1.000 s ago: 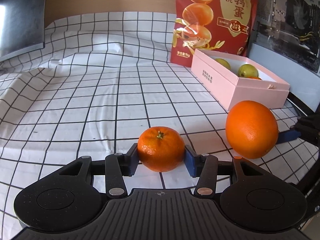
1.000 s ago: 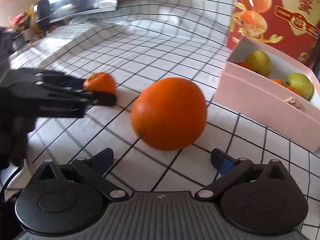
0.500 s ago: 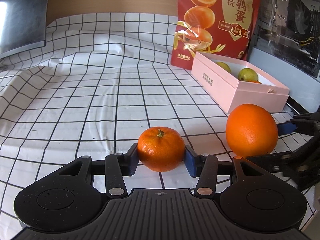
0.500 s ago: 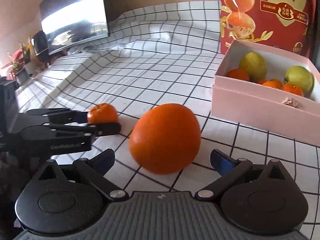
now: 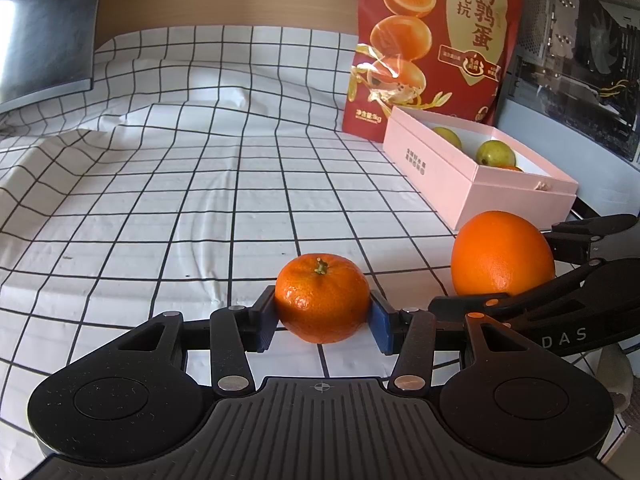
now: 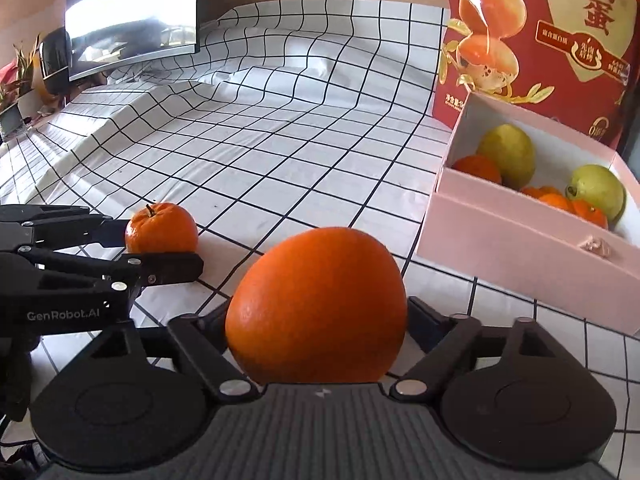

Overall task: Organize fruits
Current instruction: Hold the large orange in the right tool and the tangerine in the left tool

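Note:
My left gripper (image 5: 322,322) is shut on a small mandarin (image 5: 322,298) that rests on the checked cloth. My right gripper (image 6: 316,320) is shut on a large orange (image 6: 316,306), both fingers pressed against its sides. In the left wrist view the large orange (image 5: 502,258) sits to the right of the mandarin, with the right gripper's fingers (image 5: 520,302) around it. In the right wrist view the mandarin (image 6: 161,229) is at the left, between the left gripper's fingers (image 6: 160,267). A pink box (image 6: 520,240) with pears and mandarins stands at the right.
A red snack bag (image 5: 432,46) stands upright behind the pink box (image 5: 452,176). A dark monitor (image 6: 132,20) stands at the back left on the raised, wrinkled checked cloth (image 5: 180,180). A computer case (image 5: 580,60) is at the far right.
My right gripper has moved forward around the large orange and closed on it. My left gripper has stayed shut on the mandarin in the same spot.

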Motion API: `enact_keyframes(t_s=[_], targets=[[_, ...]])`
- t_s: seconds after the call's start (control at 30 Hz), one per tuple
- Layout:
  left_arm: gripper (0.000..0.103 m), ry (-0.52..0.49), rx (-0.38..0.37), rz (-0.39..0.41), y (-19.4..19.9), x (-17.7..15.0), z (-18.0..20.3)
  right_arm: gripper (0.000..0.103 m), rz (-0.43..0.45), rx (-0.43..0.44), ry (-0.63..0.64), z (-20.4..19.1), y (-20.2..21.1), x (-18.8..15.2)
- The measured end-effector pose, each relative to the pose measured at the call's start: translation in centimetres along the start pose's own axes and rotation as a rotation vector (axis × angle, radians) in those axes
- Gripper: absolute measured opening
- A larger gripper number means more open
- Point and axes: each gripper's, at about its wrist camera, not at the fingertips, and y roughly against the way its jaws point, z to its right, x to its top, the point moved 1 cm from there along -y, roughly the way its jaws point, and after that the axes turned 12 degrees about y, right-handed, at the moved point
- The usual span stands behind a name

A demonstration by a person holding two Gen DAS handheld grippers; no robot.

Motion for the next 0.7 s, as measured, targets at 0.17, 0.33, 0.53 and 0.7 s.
enact_keyframes(t_s=[0.17, 0.33, 0.53, 0.7], targets=[[0.052, 0.004, -0.003, -0.001, 0.0, 0.0, 0.0, 0.075, -0.003, -0.003, 0.019, -0.2, 0.6, -0.1], [0.053, 0.004, -0.004, -0.003, 0.0, 0.0, 0.0, 0.075, -0.013, 0.010, 0.019, 0.2, 1.4, -0.8], [0.053, -0.003, 0.003, -0.004, 0.1, 0.0, 0.1, 0.074, -0.037, -0.032, 0.000, 1.6, 3.4, -2.8], [0.052, 0.014, -0.025, -0.004, 0.2, 0.1, -0.1, 0.074, -0.036, -0.078, -0.063, 4.1, 5.6, -4.8]])
